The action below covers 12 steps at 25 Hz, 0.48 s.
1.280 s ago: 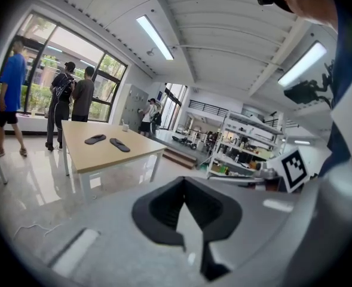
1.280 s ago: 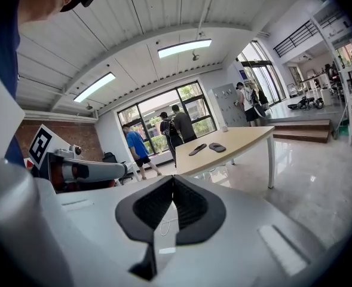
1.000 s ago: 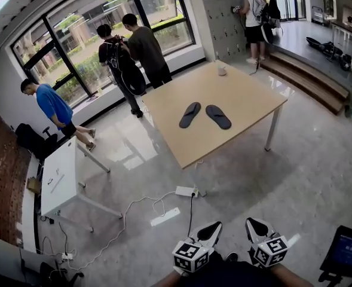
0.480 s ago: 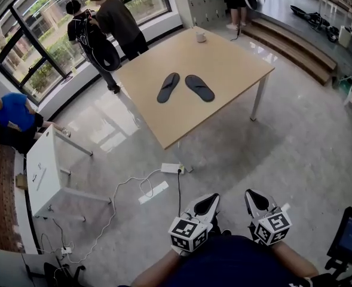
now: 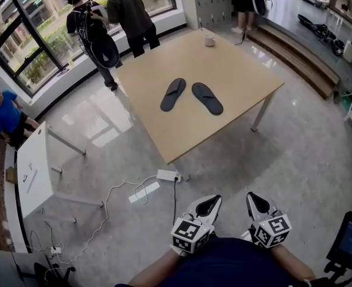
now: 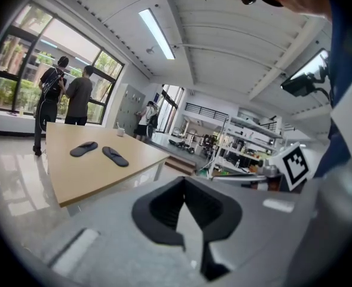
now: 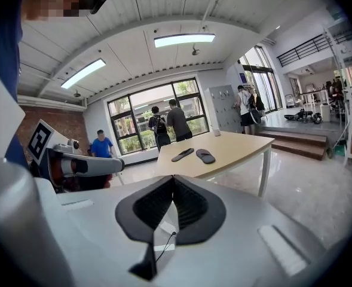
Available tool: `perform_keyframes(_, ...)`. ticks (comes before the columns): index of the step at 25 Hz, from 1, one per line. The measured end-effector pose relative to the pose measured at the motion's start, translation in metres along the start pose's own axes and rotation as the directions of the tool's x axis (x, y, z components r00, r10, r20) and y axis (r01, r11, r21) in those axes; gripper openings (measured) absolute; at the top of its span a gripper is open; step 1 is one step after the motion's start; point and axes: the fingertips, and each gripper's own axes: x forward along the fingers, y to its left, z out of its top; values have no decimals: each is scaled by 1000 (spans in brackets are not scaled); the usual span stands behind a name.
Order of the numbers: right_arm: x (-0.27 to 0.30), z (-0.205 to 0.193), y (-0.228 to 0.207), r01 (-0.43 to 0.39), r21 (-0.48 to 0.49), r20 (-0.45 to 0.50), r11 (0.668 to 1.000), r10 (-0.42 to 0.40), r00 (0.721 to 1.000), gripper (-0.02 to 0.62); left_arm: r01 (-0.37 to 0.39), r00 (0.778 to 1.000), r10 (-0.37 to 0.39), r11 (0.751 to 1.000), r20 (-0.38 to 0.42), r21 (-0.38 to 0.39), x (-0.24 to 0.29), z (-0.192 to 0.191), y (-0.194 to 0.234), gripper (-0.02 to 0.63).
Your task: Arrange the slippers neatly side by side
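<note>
Jaws pressed together on nothing, the left gripper (image 5: 207, 205) and right gripper (image 5: 256, 203) are facing the slippers (image 5: 173, 94), which are lying well ahead on the table (image 5: 241, 70), splaying apart at their near ends, closer to the left gripper.

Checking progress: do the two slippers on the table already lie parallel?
No, the left slipper and right slipper splay apart in a V.
</note>
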Motion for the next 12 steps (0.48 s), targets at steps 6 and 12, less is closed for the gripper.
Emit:
perform_keyframes(6, 48, 20, -10, 10, -28, -40, 1000, -11, 999, 11, 0, 1000, 1, 999, 25, -37, 21, 13, 52, 5)
perform_keyframes(12, 83, 41, -13, 34, -27, -65, 999, -36, 997, 11, 18, 1000, -17, 996, 17, -84, 33, 28, 86, 5)
